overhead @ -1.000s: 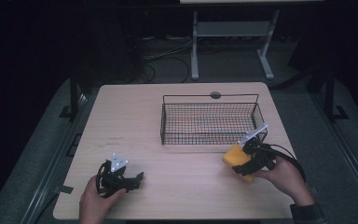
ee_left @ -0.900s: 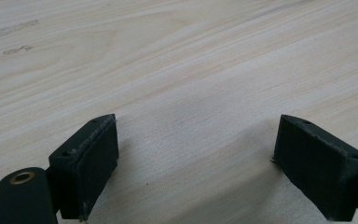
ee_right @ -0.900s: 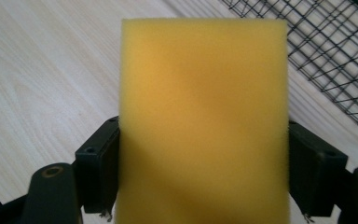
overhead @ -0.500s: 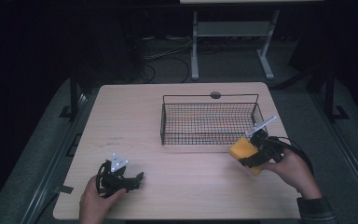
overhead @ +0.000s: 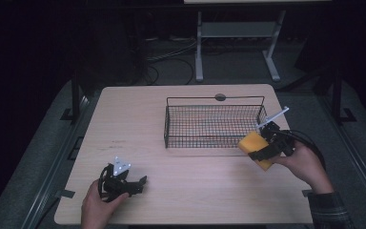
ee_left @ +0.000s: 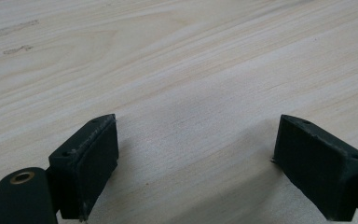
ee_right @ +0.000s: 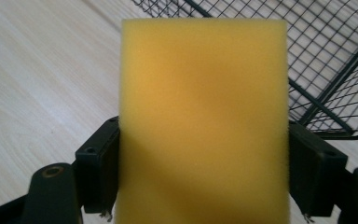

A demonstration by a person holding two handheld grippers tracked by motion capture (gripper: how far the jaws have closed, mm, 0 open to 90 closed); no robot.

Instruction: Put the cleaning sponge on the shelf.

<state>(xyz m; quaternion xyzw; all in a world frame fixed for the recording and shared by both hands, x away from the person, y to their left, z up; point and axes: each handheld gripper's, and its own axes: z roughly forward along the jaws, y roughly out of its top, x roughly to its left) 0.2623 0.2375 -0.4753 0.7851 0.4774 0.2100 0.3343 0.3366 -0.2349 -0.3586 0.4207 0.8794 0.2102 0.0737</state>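
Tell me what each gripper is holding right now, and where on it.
The right gripper clamps the yellow sponge across its two long sides, near its lower end. The left gripper is open and holds nothing.

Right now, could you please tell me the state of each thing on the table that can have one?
Yellow sponge: clamped between the jaws, held off the table beside the basket.
Wire basket: upright, nothing in it.
Right gripper: shut on the sponge.
Left gripper: open, nothing between its jaws, low over the table.
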